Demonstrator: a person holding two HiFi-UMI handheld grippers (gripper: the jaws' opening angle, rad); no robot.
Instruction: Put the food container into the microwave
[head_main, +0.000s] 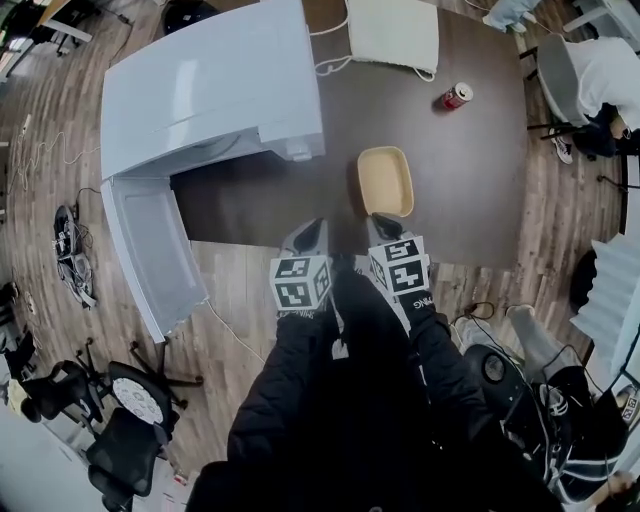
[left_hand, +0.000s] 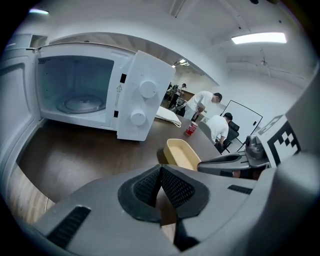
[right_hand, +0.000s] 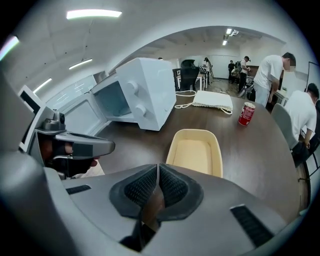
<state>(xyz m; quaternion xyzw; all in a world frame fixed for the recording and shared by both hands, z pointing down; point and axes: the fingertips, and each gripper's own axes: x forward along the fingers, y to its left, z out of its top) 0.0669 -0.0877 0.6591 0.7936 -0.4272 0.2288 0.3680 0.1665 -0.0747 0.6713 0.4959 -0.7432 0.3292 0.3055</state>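
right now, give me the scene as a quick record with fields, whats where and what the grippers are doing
microwave: on the table, door open, cavity empty
food container: tan, empty, on the table, outside the microwave and to its right
red can: on the table, beyond the food container
left gripper: jaws together, nothing held
right gripper: jaws together, nothing held, just short of the food container
task state: food container not yet picked up
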